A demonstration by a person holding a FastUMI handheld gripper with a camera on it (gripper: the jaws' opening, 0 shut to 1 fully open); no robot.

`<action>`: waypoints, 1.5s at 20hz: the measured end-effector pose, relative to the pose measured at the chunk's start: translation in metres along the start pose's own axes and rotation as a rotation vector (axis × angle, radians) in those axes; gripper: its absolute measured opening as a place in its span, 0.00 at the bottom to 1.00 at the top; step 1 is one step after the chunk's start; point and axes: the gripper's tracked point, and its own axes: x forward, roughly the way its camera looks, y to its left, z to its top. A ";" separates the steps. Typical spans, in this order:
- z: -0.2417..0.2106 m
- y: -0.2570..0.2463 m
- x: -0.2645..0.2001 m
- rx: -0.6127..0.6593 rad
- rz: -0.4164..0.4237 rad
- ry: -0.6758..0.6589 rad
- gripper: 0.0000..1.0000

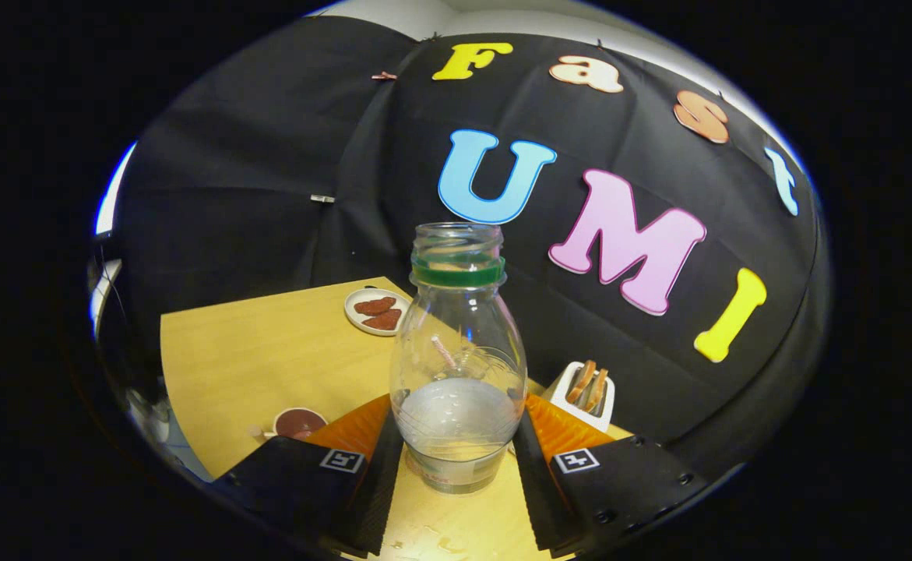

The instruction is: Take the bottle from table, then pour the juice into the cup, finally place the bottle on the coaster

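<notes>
gripper [459,460] level, fingers [382,467] parted but close around something, one on either side

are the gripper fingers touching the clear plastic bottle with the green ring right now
Touching. The gripper view shows both fingers pressed against the lower sides of the clear plastic bottle, no gap visible either side.

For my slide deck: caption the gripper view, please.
Gripper shut on a clear plastic bottle with a green neck ring, upright over the wooden table.
</notes>
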 end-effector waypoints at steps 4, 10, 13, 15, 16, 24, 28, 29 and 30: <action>-0.018 0.010 0.014 0.172 0.052 0.014 0.73; -0.027 0.006 0.036 0.330 0.074 -0.048 0.73; -0.032 -0.005 0.050 0.341 0.056 -0.095 0.73; -0.038 -0.018 0.057 0.361 0.006 -0.118 0.73; -0.042 -0.023 0.062 0.375 -0.021 -0.125 0.73; -0.090 -0.033 0.110 0.314 -0.125 -0.112 0.73; -0.113 -0.033 0.128 0.363 -0.144 -0.079 0.73; -0.118 -0.033 0.130 0.370 -0.147 -0.072 0.73; -0.123 -0.033 0.130 0.370 -0.152 -0.071 0.73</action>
